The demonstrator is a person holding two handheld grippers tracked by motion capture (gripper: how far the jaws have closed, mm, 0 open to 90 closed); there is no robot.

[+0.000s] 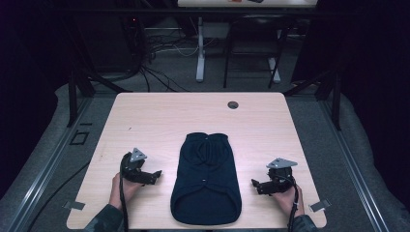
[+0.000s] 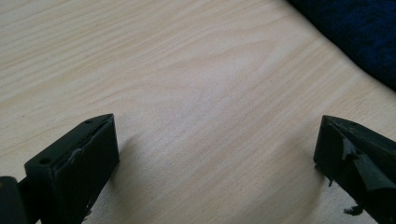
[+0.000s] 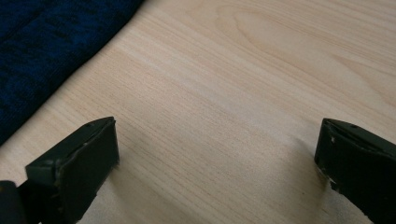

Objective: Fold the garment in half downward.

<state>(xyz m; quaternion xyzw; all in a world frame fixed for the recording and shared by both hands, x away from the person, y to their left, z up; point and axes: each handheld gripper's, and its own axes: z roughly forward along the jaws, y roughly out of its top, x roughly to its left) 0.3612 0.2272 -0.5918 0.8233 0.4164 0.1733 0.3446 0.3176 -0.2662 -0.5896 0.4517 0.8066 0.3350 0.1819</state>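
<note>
Tongs left [image 1: 155,175] and right [image 1: 255,184] gape wide, empty, flanking navy garment [image 1: 207,179]

dark room, grey floor [image 1: 169,77], cables [image 1: 159,48]

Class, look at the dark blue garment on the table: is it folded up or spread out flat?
Spread out flat. The dark blue garment lies at full length on the table, neck end far, hem near.

Dark navy garment [image 1: 206,179] flat on table
</note>
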